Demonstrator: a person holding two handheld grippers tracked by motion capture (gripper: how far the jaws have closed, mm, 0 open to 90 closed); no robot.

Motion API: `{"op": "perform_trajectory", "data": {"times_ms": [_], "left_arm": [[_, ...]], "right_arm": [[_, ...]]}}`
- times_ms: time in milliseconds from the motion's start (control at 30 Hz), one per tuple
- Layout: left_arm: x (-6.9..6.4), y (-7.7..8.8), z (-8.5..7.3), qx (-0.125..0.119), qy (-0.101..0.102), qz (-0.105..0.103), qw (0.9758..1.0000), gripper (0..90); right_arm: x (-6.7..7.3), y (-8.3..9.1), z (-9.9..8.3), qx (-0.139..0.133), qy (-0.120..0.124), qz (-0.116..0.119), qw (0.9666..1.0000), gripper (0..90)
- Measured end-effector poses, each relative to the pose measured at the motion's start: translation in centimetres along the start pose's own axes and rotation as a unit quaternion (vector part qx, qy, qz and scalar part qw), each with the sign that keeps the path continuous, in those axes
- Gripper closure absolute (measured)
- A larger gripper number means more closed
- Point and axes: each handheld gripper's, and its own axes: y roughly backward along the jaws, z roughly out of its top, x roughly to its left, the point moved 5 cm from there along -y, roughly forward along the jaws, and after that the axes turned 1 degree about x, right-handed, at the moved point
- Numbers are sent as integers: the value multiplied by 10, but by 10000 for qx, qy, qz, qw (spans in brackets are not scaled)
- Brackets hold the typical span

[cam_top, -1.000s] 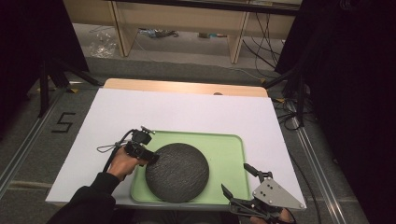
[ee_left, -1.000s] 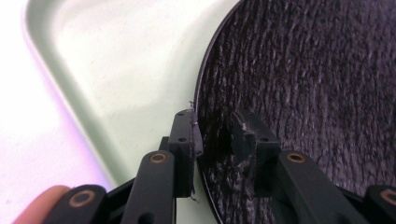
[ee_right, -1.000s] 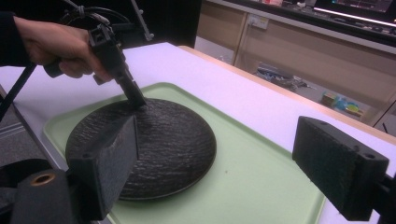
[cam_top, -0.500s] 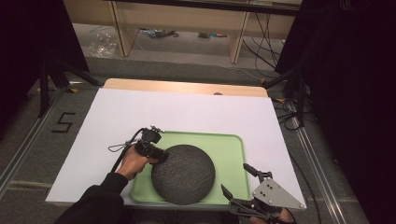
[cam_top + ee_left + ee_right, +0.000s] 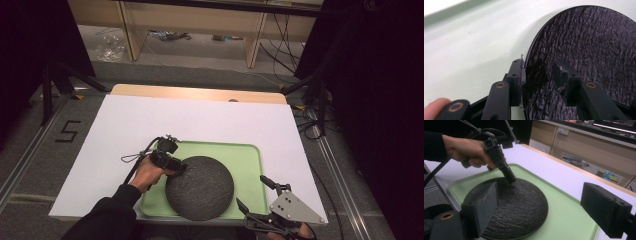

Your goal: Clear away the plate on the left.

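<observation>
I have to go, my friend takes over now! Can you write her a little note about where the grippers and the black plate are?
Left gripper: jaws astride the rim of the black plate, one under and one over; whether it is clamped tight is unclear.
Right gripper: open, holding nothing, at the near right corner of the green tray.
The plate lies in the tray, towards its near left.
Done: rim reached. Left: probably grip firmly and lift or shift the plate.
</observation>
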Motion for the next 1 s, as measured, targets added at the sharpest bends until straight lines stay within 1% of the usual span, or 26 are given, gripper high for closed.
{"op": "perform_trajectory", "data": {"times_ms": [33,67,100,133,200,233,267,333,367,400,433,533,567,600,700,767,800,833,867,900,933,967,1000], "left_arm": [[-2,-2,2,-67,58,-9,10000,584],[-6,-3,4,-42,-19,46,10000,581],[-6,-3,4,-42,-19,46,10000,580],[-7,-3,5,27,-128,69,9999,577],[-7,-3,5,10,-121,29,9999,571],[-8,-4,6,-133,23,-28,9999,569],[-5,0,5,-41,-82,-64,9999,566],[-4,4,5,-78,-11,-136,9999,550],[-4,4,5,-78,-11,-136,9999,548],[-2,8,5,-136,1,-185,9997,547],[-2,9,5,-156,58,-221,9996,541],[0,12,4,-169,78,-183,9997,525],[1,13,3,-142,56,-148,9998,525],[3,14,2,-149,89,-114,9998,514],[6,17,1,-145,92,-90,9998,485],[8,19,0,-212,148,-72,9996,449],[10,20,-1,-226,78,-49,9997,445],[11,21,-2,-224,89,-13,9997,437],[11,22,-3,-289,165,-8,9994,425],[11,22,-3,-289,165,-8,9994,409],[14,25,-5,-283,85,3,9996,393],[14,25,-5,-283,85,3,9996,380],[13,25,-4,-498,263,-9,9984,380]], "right_arm": [[-1,0,0,-5,35,-12,10000,154],[-1,0,0,-4,17,-5,10000,154],[-1,0,0,-6,19,-7,10000,154],[-1,0,0,-15,14,-6,10000,154],[-2,0,0,-33,25,-21,10000,155],[-2,0,0,-34,27,-22,10000,154],[-1,1,0,-25,13,-27,10000,154],[-2,1,0,-32,5,-17,10000,155],[-2,1,0,-14,5,3,10000,155],[-2,1,0,-29,10,-23,10000,155],[-1,1,0,-19,1,-13,10000,154],[-1,1,0,-24,-4,-14,10000,154],[-1,1,0,-5,-28,0,10000,154],[-1,1,0,-15,-6,-16,10000,154],[-2,1,0,-13,9,-15,10000,154],[-2,1,0,-15,11,-5,10000,154],[-2,1,0,-30,-6,-23,10000,154],[-2,1,0,-15,-1,-5,10000,155],[-2,1,0,-17,11,-9,10000,154],[-2,1,0,-17,11,-9,10000,154],[-2,1,0,-35,8,-25,10000,155],[-2,1,0,-35,8,-25,10000,155],[-2,2,0,-22,-1,1,10000,154]]}}
